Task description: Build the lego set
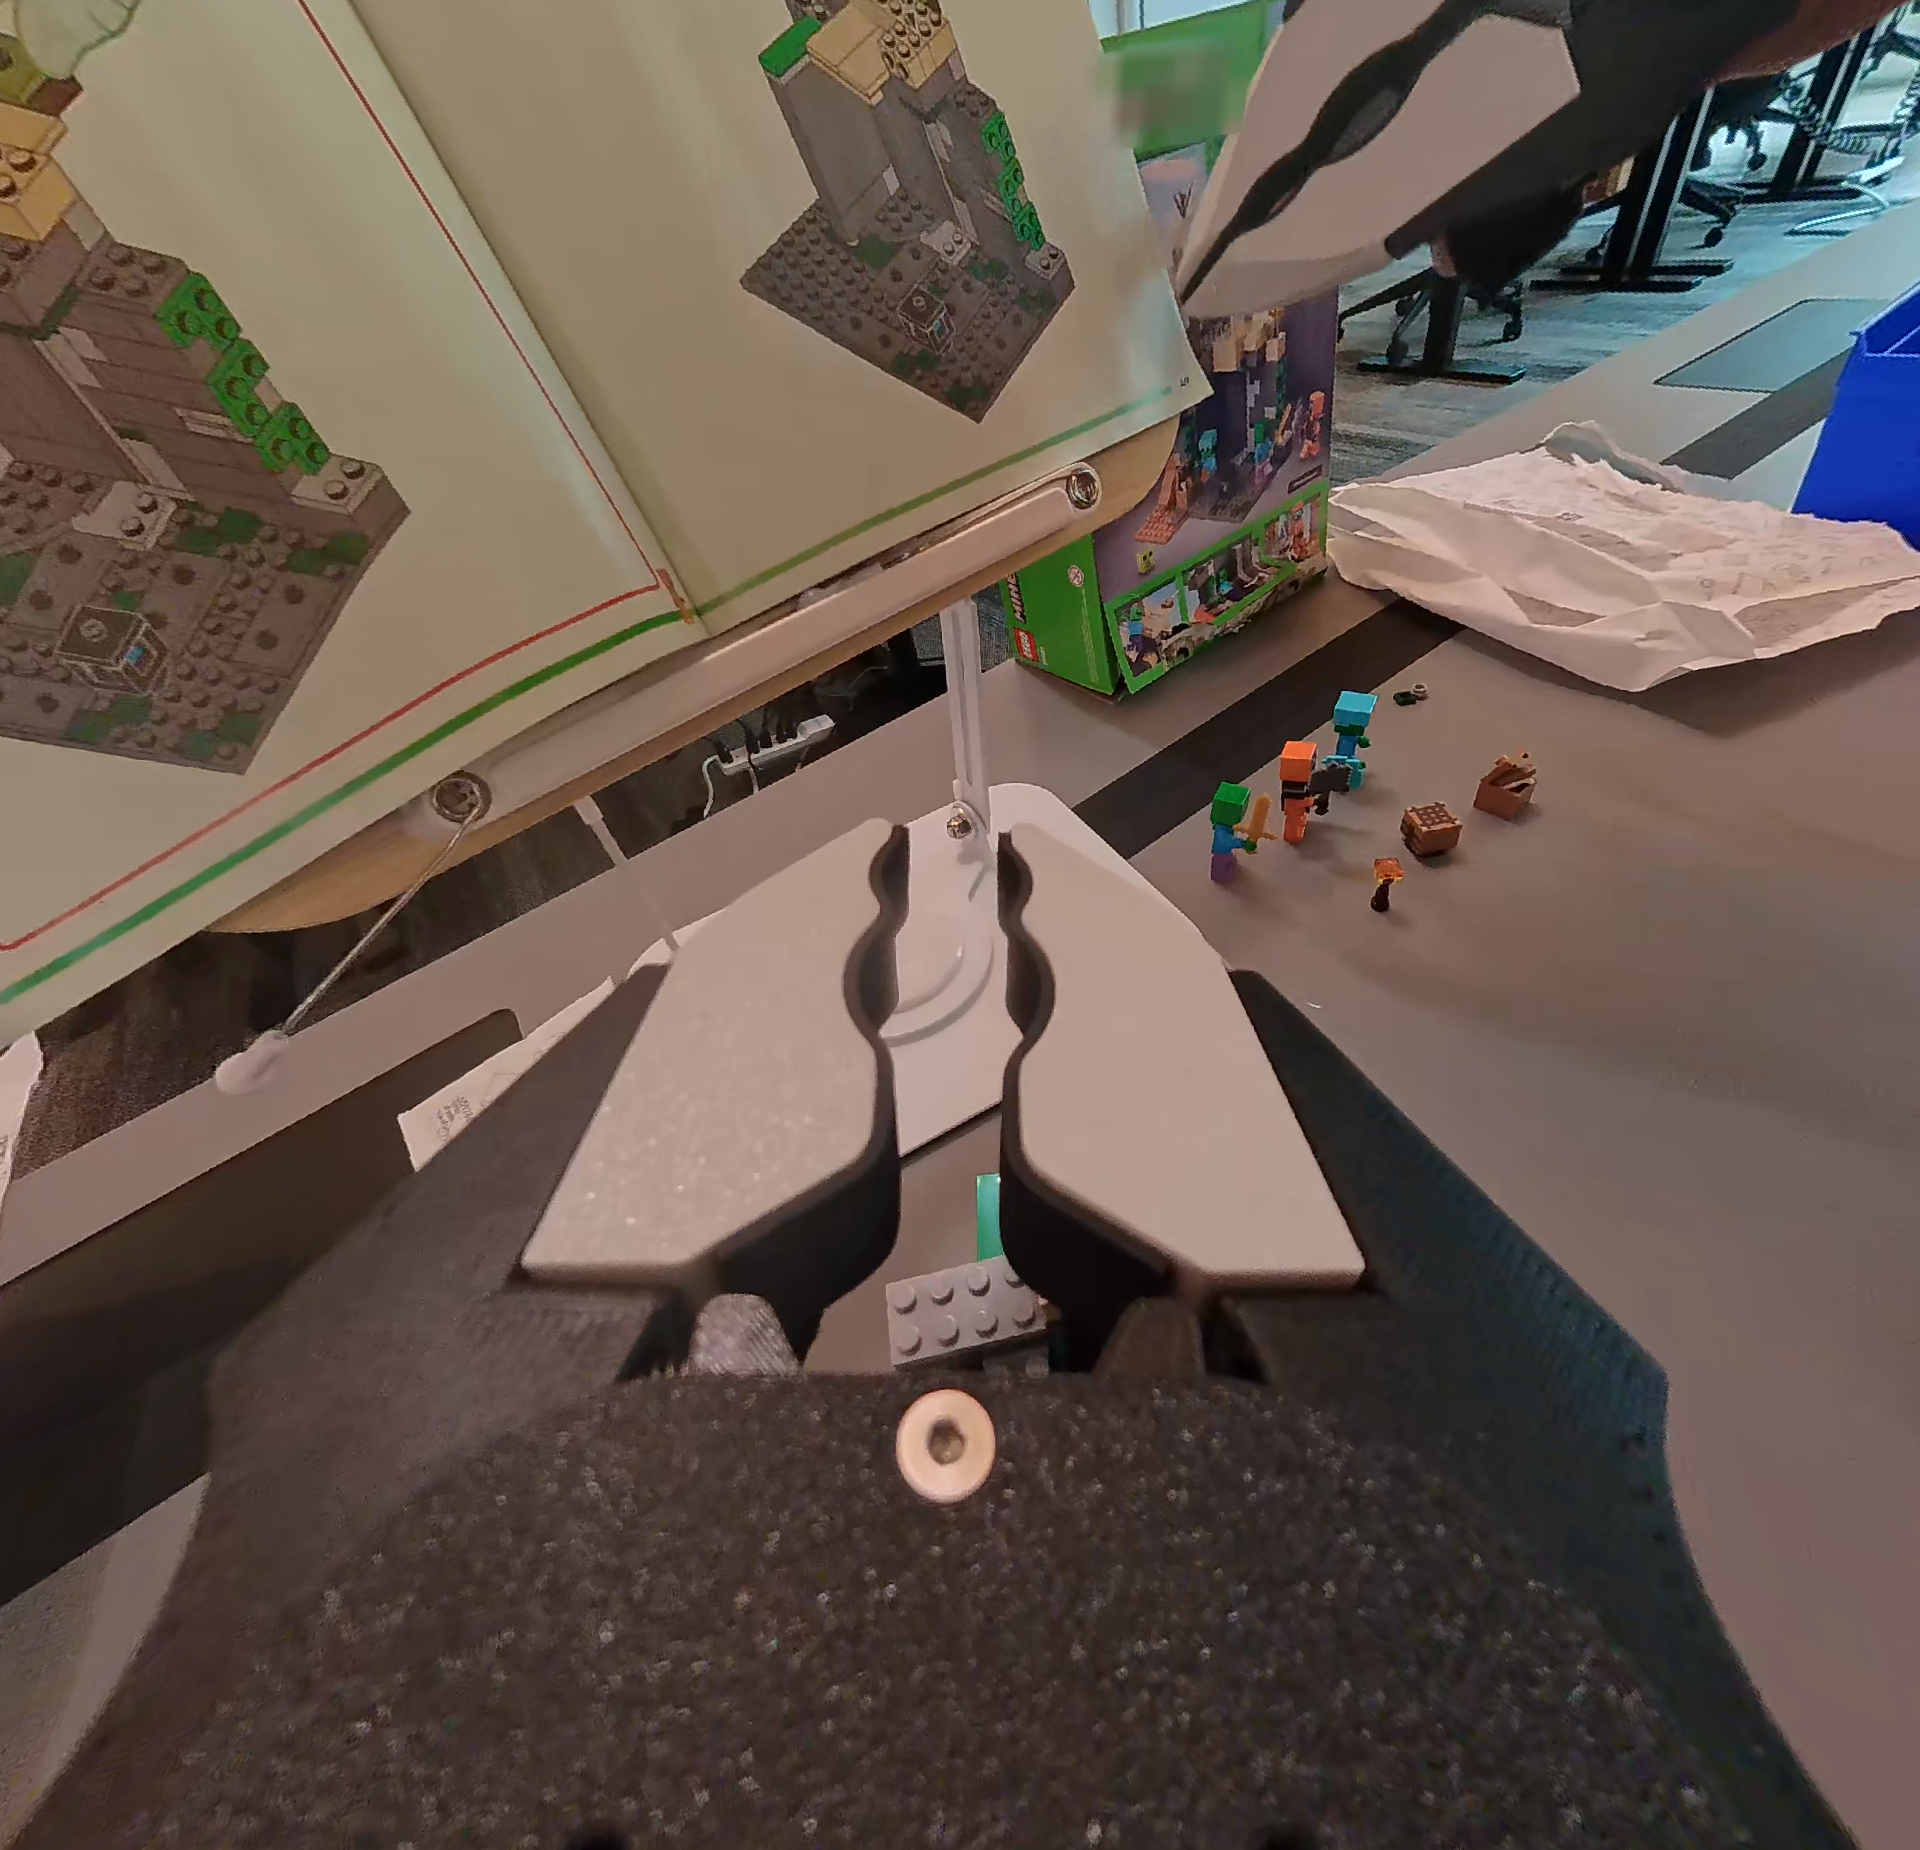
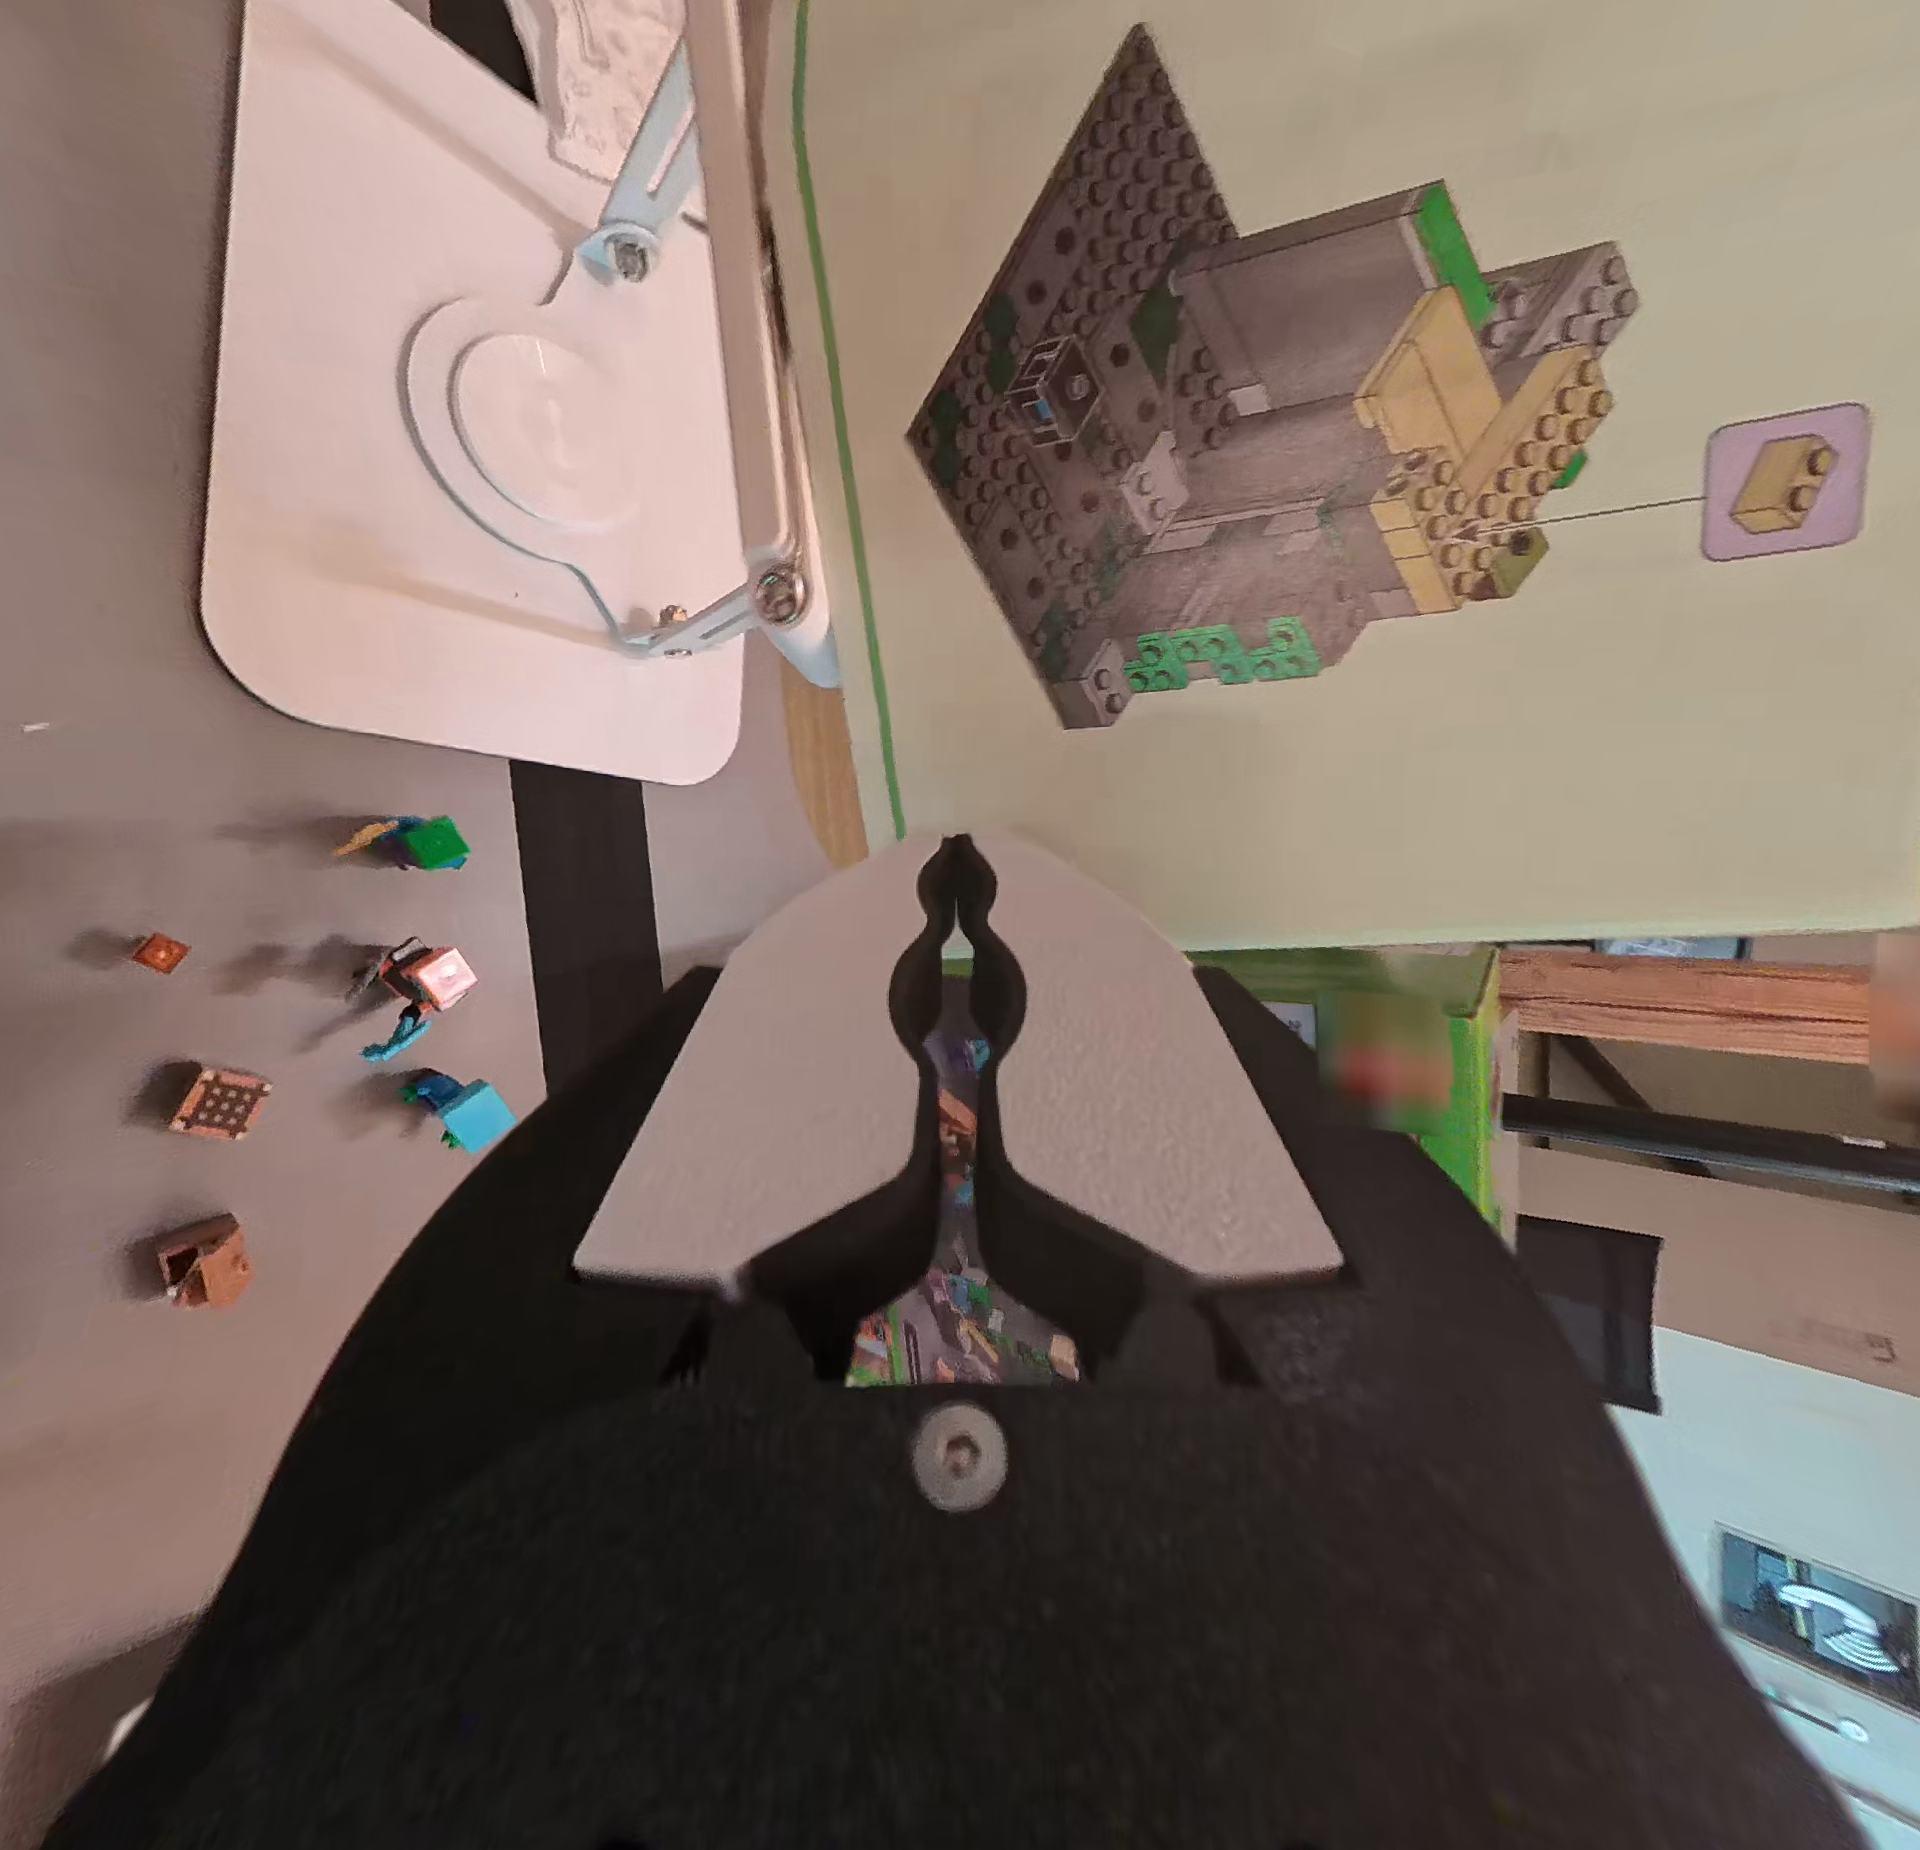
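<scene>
Grey plate [image 1: 961, 1312] seemingly beneath left tool [image 1: 951, 844].

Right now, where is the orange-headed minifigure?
In the left wrist view the orange-headed minifigure stands on the grey table, right of the left gripper, between the green-headed minifigure and blue-headed minifigure.

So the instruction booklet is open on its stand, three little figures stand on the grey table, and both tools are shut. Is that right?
Not quite: only the right tool is shut. The left wrist view shows the left tool open, its jaws apart. The booklet, figures and table are as you say.
</scene>
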Available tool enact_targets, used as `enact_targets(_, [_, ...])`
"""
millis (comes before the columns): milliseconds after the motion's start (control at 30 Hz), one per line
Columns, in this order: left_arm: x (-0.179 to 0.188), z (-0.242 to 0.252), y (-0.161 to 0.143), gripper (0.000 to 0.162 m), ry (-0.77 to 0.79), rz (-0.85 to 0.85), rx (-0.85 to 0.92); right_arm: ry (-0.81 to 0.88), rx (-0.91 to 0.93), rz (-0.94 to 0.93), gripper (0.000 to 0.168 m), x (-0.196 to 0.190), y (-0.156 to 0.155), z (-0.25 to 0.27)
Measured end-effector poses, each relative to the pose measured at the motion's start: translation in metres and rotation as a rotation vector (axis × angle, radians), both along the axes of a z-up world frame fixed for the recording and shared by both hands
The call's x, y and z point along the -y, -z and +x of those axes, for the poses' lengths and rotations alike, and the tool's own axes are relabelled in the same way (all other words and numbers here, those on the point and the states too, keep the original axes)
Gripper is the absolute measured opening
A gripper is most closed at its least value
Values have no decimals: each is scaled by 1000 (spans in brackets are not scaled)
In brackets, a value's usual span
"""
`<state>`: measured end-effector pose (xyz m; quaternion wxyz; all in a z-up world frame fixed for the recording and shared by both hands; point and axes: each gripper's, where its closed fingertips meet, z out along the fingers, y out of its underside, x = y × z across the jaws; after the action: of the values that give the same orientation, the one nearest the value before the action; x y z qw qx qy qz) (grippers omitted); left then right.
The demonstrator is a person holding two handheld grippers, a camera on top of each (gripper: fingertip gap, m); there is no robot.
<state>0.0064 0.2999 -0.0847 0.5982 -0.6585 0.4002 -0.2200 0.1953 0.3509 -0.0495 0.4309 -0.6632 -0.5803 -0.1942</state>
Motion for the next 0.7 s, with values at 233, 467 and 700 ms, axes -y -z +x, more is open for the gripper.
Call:
enact_targets(233, [0, -1, 0, 16, 2, -3, 3, -24, 198, 112, 30, -3, 25, 8])
enact_targets(467, [-2, -5, -1, 16, -12, -3, 11, -14, 295, 224, 12, -12, 29, 14])
enact_targets(700, [-3, -7, -2, 16, -15, -1, 14, -9, 290, 183, 0, -14, 25, 14])
